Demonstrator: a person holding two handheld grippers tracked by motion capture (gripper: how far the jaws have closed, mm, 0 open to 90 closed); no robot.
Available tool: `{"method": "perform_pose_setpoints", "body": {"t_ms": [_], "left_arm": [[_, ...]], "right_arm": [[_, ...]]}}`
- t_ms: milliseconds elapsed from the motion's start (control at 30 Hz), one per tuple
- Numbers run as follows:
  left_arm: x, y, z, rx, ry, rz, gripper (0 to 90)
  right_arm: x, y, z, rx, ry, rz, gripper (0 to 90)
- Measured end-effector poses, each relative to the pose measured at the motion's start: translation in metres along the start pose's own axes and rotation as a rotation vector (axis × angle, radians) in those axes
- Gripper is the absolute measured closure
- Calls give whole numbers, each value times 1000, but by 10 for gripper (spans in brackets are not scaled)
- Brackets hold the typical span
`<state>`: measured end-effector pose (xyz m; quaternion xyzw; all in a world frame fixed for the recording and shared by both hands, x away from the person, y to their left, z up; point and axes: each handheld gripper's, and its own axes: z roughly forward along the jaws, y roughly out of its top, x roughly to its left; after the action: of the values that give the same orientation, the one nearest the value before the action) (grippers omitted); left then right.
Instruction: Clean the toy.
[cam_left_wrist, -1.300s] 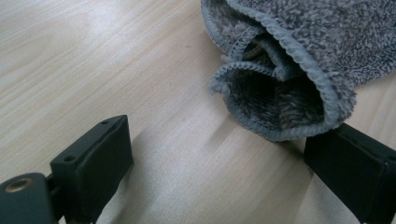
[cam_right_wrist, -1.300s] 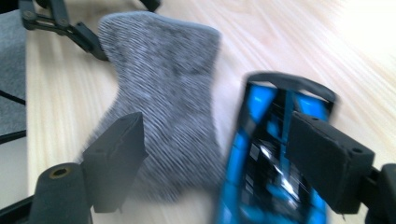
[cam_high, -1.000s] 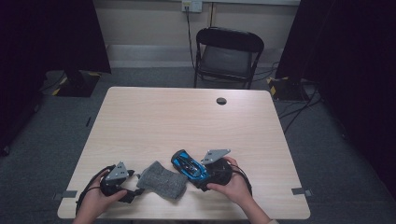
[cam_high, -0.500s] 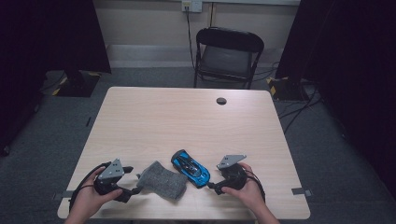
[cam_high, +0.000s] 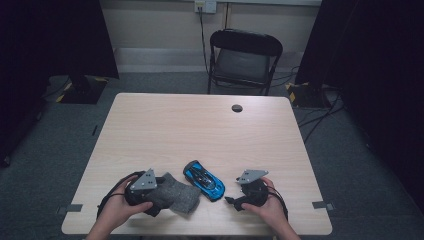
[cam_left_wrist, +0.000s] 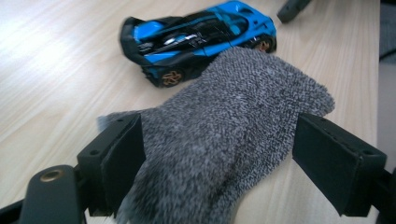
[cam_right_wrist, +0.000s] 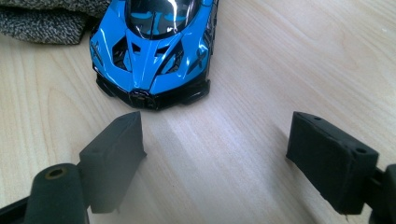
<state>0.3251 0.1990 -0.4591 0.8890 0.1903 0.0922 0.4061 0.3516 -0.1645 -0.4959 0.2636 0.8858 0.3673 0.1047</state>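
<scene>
A blue and black toy car (cam_high: 204, 180) stands near the table's front edge, its nose toward my right gripper (cam_high: 231, 199). That gripper is open, and in the right gripper view its jaws (cam_right_wrist: 215, 140) stand wide just short of the car's nose (cam_right_wrist: 156, 51). A grey fuzzy cloth (cam_high: 177, 196) lies left of the car, one corner against it. My left gripper (cam_high: 162, 194) is open, its jaws (cam_left_wrist: 217, 144) set wide on either side of the cloth (cam_left_wrist: 224, 135). The cloth's far end rests on the wood beside the car (cam_left_wrist: 201, 37).
The light wooden table (cam_high: 200, 125) has a black round grommet (cam_high: 237, 108) near its far edge. A black folding chair (cam_high: 243, 60) stands behind it. Both hands work close to the table's front edge. A tip of the right gripper (cam_left_wrist: 292, 7) is at the top of the left gripper view.
My right gripper has drawn back to the right, away from the car. My left gripper has moved right, so the cloth now lies between its jaws.
</scene>
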Motion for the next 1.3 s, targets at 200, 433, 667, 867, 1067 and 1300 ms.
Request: {"method": "perform_pose_setpoints", "body": {"t_ms": [200,433,667,867,1067,1300], "left_arm": [[0,7,11,12,-31,21,169],[-3,6,30,39,-72,45,168],[-3,-3,40,51,-82,35,149],[-5,-6,44,47,-83,37,116],[-8,-7,48,45,-73,52,70],[-11,-6,47,38,-55,64,221]], "right_arm": [[-1,-4,0,-29,-4,5,169],[-1,-6,1,-43,-12,6,160],[-1,-6,1,-44,-12,4,161],[-1,-6,0,-44,-12,4,160],[-1,-6,0,-44,-12,4,161],[-2,0,-1,-53,2,49,190]]}}
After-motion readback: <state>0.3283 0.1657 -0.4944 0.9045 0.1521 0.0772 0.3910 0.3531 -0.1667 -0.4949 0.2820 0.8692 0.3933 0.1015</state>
